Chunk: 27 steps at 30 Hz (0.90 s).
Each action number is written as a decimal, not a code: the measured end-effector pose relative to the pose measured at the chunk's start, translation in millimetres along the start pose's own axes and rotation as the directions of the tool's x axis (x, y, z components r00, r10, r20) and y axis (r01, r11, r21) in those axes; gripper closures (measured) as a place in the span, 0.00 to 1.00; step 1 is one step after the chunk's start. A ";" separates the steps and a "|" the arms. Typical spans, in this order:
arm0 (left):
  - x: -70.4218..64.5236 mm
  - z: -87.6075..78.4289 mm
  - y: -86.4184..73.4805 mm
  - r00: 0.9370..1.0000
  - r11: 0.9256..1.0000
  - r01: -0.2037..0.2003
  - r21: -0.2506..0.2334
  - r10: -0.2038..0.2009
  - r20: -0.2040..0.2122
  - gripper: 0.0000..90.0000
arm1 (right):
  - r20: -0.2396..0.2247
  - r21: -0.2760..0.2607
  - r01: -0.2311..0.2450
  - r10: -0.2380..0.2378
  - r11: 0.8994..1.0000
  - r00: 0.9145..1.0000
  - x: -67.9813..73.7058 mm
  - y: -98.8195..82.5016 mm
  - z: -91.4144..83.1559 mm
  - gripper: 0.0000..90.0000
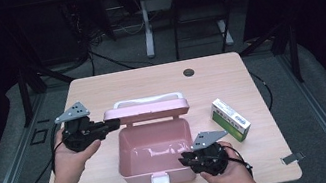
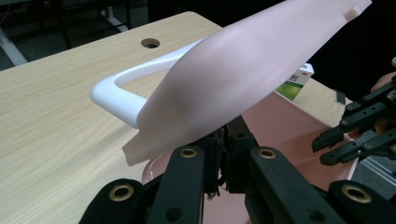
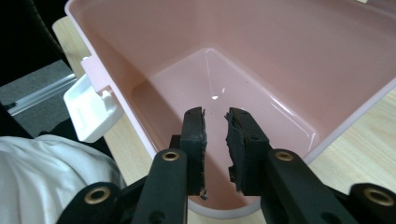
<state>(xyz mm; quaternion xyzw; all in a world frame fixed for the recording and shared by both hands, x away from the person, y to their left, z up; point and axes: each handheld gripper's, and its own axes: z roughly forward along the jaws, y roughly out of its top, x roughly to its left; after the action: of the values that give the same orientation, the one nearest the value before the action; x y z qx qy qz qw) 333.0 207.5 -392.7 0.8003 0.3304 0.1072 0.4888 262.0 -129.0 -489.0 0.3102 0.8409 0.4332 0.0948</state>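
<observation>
I had the pink storage box [image 1: 157,161] sitting open in the middle of the wooden table [image 1: 100,90], its lid [image 1: 145,111] standing up along the far edge with the white handle [image 2: 114,91] behind it. My left gripper [image 1: 112,125] pinched the lid's left corner, jaws pressed together on the thin plastic. My right gripper [image 3: 215,140] hovered over the box's near right rim, jaws slightly parted with nothing between them, a green-and-white carton [image 1: 230,118] lying off to the right.
</observation>
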 end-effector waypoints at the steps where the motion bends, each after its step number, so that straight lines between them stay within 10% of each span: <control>1: 0.2 0.0 0.4 1.000 1.000 0.005 0.002 -0.005 0.002 0.96 | -0.004 -0.015 -0.001 0.001 1.000 1.000 -0.5 -0.5 0.9 0.80; 27: 8.4 8.7 9.1 1.000 1.000 0.019 0.015 -0.019 -0.019 0.94 | 0.003 0.014 -0.015 0.015 1.000 1.000 0.2 2.9 1.7 0.78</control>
<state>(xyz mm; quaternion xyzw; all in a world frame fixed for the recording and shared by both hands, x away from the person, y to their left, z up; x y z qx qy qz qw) 347.5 203.9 -390.6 0.7996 0.3433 0.1077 0.4807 263.8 -126.5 -487.7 0.3176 0.8414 0.4278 0.0904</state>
